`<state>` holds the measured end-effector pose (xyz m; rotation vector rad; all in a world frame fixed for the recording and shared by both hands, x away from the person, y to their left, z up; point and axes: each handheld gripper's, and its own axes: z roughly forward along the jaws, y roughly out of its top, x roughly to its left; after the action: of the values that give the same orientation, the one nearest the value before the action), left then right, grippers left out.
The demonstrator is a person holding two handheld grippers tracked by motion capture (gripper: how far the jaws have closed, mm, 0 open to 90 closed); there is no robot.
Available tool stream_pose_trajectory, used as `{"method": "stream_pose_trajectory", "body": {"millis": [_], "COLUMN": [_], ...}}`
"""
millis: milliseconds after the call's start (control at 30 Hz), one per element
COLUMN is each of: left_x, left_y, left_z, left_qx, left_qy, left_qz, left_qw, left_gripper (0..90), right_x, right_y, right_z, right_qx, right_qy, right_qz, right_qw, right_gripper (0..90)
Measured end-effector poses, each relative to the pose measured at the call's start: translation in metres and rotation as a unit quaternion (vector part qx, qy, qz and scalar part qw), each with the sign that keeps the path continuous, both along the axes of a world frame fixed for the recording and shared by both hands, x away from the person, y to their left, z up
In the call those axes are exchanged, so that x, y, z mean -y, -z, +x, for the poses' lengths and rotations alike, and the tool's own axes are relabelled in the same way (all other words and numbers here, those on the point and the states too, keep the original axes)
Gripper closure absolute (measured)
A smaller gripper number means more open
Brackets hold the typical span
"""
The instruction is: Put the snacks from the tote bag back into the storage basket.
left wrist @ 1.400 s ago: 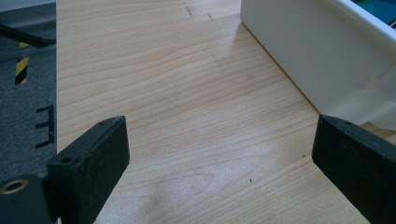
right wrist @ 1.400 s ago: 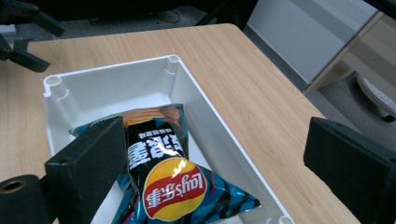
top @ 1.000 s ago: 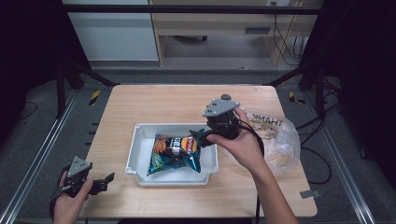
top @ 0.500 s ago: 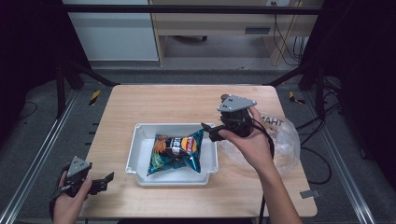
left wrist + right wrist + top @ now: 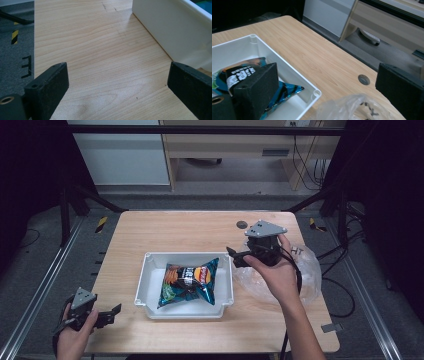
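**Snack Bag Sits in Tray, Grippers Empty**

On the worktop (image 5: 165, 232), one white tray (image 5: 145, 287) is seen holding one chip bag (image 5: 190, 280); one clear plastic bag (image 5: 305, 270) lies beside it. Right gripper (image 5: 233, 256) and left gripper (image 5: 114, 311) are held wide open, empty. The loose plastic could be snagged by a careless reach.

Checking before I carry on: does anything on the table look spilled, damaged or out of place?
Nothing stands out. The chip bag lies slantwise but wholly inside the white bin, unopened as far as I can tell. The crumpled clear plastic bag sits on the table's right side. Both hand-held grippers, left and right, are open and empty.
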<state>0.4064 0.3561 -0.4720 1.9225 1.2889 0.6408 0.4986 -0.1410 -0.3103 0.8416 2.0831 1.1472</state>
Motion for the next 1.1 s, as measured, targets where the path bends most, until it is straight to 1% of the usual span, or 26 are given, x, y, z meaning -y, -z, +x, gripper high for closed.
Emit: {"method": "stream_pose_trajectory", "body": {"millis": [100, 233, 300, 400, 467, 500, 533, 567, 633, 667, 700, 800, 833, 900, 967, 1033, 1100], "left_x": [0.0, 0.0, 0.0, 0.0, 0.001, 0.001, 0.002, 0.002, 0.002, 0.002, 0.002, 0.001, 0.001, 0.001, 0.001, 0.001, 0.0], "left_y": [0.0, 0.0, 0.001, 0.001, 0.0, 0.0, 0.0, 0.001, 0.001, 0.001, 0.001, 0.0, 0.0, 0.0, 0.0, 0.001, 0.0], "left_z": [0.0, 0.0, 0.0, 0.0, 0.0, 0.0, 0.0, 0.0, 0.0, 0.0, 0.0, 0.0, 0.0, 0.0, -0.001, -0.001, -0.001], "left_qx": [-0.004, -0.003, -0.002, -0.002, 0.001, 0.001, 0.001, 0.0, -0.001, -0.001, -0.002, -0.003, -0.002, -0.001, 0.0, 0.001, 0.003], "left_qy": [0.004, 0.003, 0.003, 0.005, 0.006, 0.006, 0.007, 0.007, 0.007, 0.008, 0.006, 0.007, 0.007, 0.006, 0.006, 0.0, -0.015], "left_qz": [0.002, 0.001, 0.001, 0.003, 0.002, 0.002, 0.003, 0.002, 0.003, 0.004, 0.004, 0.006, 0.006, 0.007, 0.007, 0.004, 0.001], "left_qw": [1.0, 1.0, 1.0, 1.0, 1.0, 1.0, 1.0, 1.0, 1.0, 1.0, 1.0, 1.0, 1.0, 1.0, 1.0, 1.0, 0.9999], "left_gripper": [3.4, 3.4, 3.4, 3.4, 3.4, 3.4, 3.4, 3.4, 3.4, 3.4, 3.4, 3.4, 3.4, 3.4, 3.4, 3.2, 2.0], "right_x": [0.01, 0.024, 0.031, 0.04, 0.046, 0.046, 0.053, 0.056, 0.064, 0.068, 0.073, 0.084, 0.087, 0.093, 0.096, 0.099, 0.101], "right_y": [0.0, 0.002, 0.003, 0.006, 0.01, 0.01, 0.016, 0.018, 0.024, 0.027, 0.029, 0.036, 0.038, 0.043, 0.047, 0.052, 0.058], "right_z": [0.002, 0.004, 0.004, 0.004, 0.003, 0.003, 0.001, 0.0, -0.004, -0.005, -0.007, -0.012, -0.013, -0.015, -0.017, -0.021, -0.026], "right_qx": [-0.001, 0.0, -0.001, -0.004, -0.009, -0.009, -0.014, -0.017, -0.019, -0.025, -0.026, -0.015, -0.017, -0.027, -0.031, -0.031, -0.035], "right_qy": [0.016, 0.042, 0.05, 0.065, 0.072, 0.072, 0.078, 0.081, 0.087, 0.095, 0.102, 0.115, 0.118, 0.123, 0.129, 0.134, 0.137], "right_qz": [0.008, 0.021, 0.029, 0.032, 0.031, 0.031, 0.026, 0.026, 0.02, 0.018, 0.018, 0.03, 0.031, 0.041, 0.04, 0.04, 0.04], "right_qw": [0.9998, 0.9989, 0.9983, 0.9974, 0.9969, 0.9969, 0.9966, 0.9962, 0.9959, 0.9951, 0.9943, 0.9927, 0.9924, 0.9912, 0.9904, 0.9897, 0.9891], "right_gripper": [5.4, 5.6, 5.6, 5.6, 5.6, 5.6, 5.6, 5.6, 5.7, 5.9, 6.5, 7.6, 7.5, 7.3, 7.3, 7.3, 7.1]}}
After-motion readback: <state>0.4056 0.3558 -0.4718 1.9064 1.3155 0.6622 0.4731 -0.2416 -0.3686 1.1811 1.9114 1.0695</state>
